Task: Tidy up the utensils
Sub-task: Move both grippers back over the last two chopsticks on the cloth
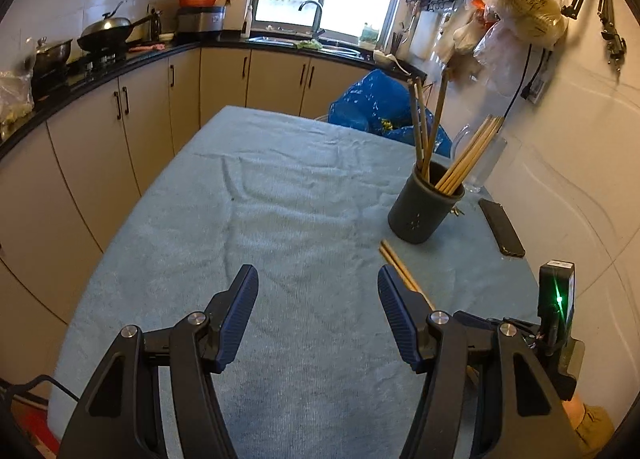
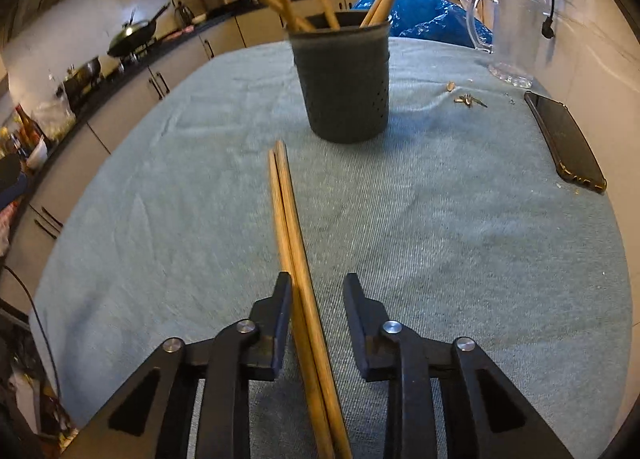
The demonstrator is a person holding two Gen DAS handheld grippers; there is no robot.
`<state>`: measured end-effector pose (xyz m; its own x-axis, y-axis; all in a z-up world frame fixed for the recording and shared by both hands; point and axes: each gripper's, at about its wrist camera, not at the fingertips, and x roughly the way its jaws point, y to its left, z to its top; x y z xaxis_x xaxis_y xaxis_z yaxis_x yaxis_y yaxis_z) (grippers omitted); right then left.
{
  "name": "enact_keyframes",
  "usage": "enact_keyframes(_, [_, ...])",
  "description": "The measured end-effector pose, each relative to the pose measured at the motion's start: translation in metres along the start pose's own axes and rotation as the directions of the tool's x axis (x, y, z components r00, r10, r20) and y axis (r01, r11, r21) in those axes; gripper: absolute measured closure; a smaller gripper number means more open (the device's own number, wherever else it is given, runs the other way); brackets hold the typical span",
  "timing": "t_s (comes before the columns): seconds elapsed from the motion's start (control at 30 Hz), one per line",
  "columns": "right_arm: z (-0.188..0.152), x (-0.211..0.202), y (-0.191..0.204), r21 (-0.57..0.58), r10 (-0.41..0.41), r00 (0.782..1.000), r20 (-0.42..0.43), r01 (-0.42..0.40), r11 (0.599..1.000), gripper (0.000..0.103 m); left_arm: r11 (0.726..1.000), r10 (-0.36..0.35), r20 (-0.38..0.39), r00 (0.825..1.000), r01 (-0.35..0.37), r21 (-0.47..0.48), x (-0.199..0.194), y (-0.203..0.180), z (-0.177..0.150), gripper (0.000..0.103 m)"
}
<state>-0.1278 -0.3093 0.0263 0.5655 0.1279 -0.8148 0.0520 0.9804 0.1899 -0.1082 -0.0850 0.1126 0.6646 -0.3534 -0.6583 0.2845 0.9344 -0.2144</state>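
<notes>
A dark grey utensil holder stands on the table, with several wooden chopsticks leaning in it. A pair of wooden chopsticks lies flat on the cloth, pointing at the holder; its tip also shows in the left wrist view. My right gripper is open and straddles the pair, whose near part lies between the jaws beside the left finger. My left gripper is open and empty above the bare cloth, left of the holder. The right gripper's body shows at that view's right edge.
A light blue cloth covers the table. A black phone lies right of the holder, near small scraps. A clear jug and a blue bag are at the far edge. The wall runs along the right.
</notes>
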Motion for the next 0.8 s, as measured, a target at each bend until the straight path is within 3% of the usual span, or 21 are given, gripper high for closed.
enact_keyframes(0.17, [-0.004,0.002,0.010,-0.016,-0.043,0.999,-0.021,0.043,0.999,0.085,1.000,-0.001,-0.026,1.000,0.001,-0.004,0.010,0.003,-0.005,0.042])
enact_keyframes(0.27, [-0.005,0.001,0.012,0.035,-0.032,0.999,-0.032,0.033,0.999,0.085,1.000,0.000,-0.037,0.999,0.000,-0.005,0.014,0.005,-0.007,0.042])
enact_keyframes(0.4, [-0.007,0.002,0.018,0.140,0.133,0.988,-0.076,-0.122,0.983,0.086,1.000,0.005,-0.055,0.998,-0.006,-0.019,0.021,0.012,-0.010,0.042])
enact_keyframes(0.47, [-0.009,0.006,0.027,0.165,0.237,0.967,-0.095,-0.219,0.962,0.086,1.000,0.008,-0.061,0.998,-0.010,-0.028,0.023,0.016,-0.010,0.042])
enact_keyframes(0.8, [-0.004,0.007,0.033,0.109,0.124,0.991,-0.045,-0.119,0.987,0.085,0.998,0.011,-0.081,0.997,-0.015,-0.057,0.029,0.030,-0.013,0.042])
